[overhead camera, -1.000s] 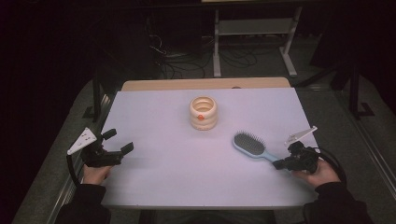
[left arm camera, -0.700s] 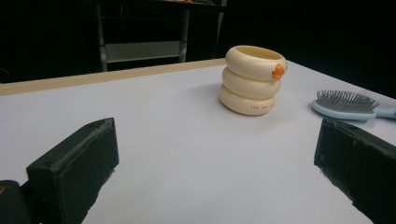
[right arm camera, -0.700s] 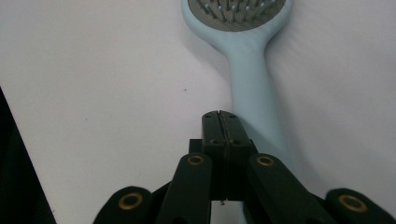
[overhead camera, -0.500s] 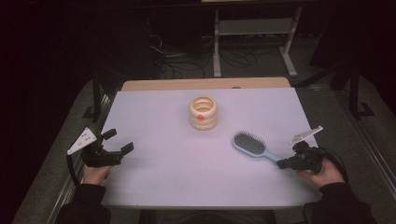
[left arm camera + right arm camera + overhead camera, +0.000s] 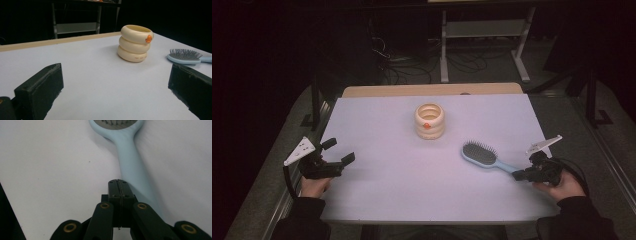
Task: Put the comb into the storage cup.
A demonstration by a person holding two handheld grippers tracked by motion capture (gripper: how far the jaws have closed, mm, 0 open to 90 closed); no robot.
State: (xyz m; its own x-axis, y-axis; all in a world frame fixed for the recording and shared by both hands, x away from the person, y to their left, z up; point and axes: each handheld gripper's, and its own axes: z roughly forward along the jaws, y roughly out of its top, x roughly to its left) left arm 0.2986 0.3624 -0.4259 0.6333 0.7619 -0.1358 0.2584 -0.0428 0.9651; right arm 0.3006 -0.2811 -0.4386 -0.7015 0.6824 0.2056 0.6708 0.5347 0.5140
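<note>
While the right tongs (image 5: 118,182) sit clenched, their two black jaws pressed flat together with nothing between them, the handle of the pale blue plastic hairbrush with dark bristles (image 5: 484,156) runs alongside and just under their tips in the right gripper view. It is not held. The brush lies flat, bristles up, at the right side of the white table (image 5: 387,200), its head angled toward the middle and its handle end at the tongs. The left tongs (image 5: 339,151) rest low at the table's left edge with the jaws spread wide and empty. They are well apart from the brush and aimed at the cream, three-ringed plastic cup with a small orange beak (image 5: 429,121), which stands upright near the table's centre.

Over the last second almost nothing has changed: the brush and cup lie where they lay, the left hand has kept still, and the right hand has only drifted a little at the handle. That suggests a pause before the pick-up. The jaws would have to part and straddle the handle before any grasp can happen.
</note>
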